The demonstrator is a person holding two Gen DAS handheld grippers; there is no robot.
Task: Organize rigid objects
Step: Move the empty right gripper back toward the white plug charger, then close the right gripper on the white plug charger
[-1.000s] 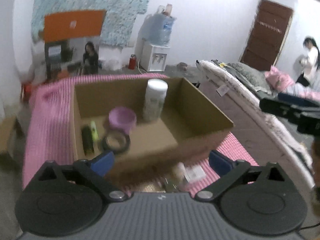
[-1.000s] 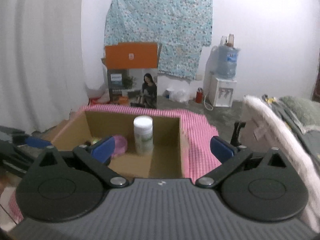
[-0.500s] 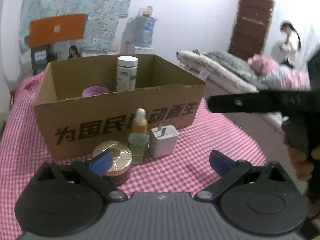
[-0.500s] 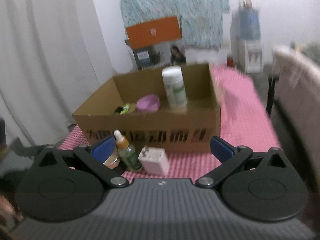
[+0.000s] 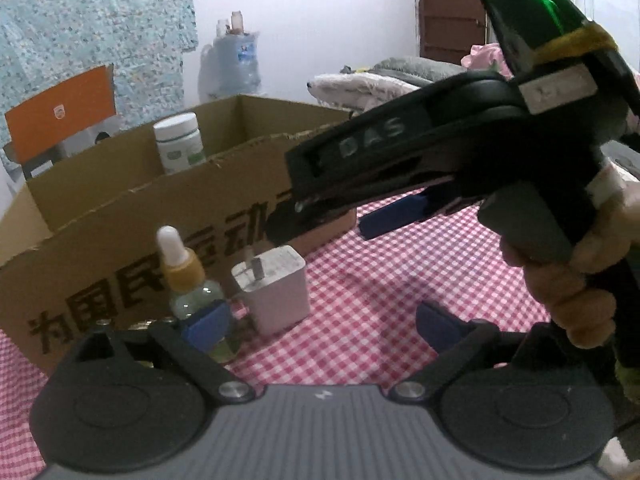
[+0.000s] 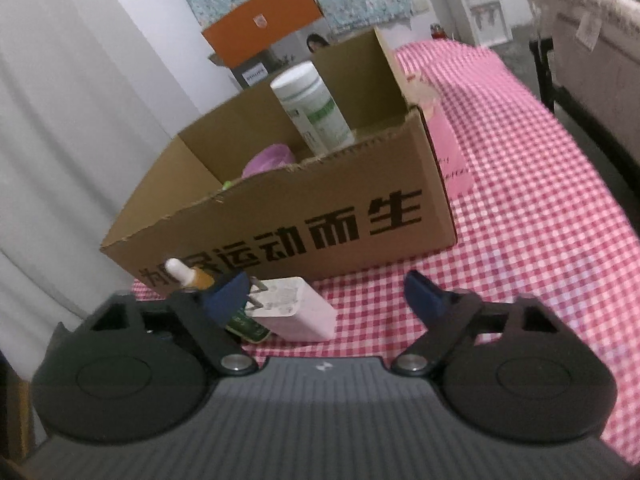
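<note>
Before the box: white charger (image 6: pixel 294 314), dropper bottle (image 5: pixel 190 280) and gold-lidded jar (image 5: pixel 224 346) wait on the checked worktop (image 6: pixel 540 220).
Fingers: right gripper (image 6: pixel 324 294) has just been closing, nothing clamped; left gripper (image 5: pixel 320 326) released.
Inside cardboard box (image 6: pixel 320 220): white bottle (image 6: pixel 316 110), purple bowl (image 6: pixel 270 160) already stowed.

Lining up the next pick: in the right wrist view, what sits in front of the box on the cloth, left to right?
dropper bottle → white plug adapter → bare checked cloth. All stand outside the cardboard box.
</note>
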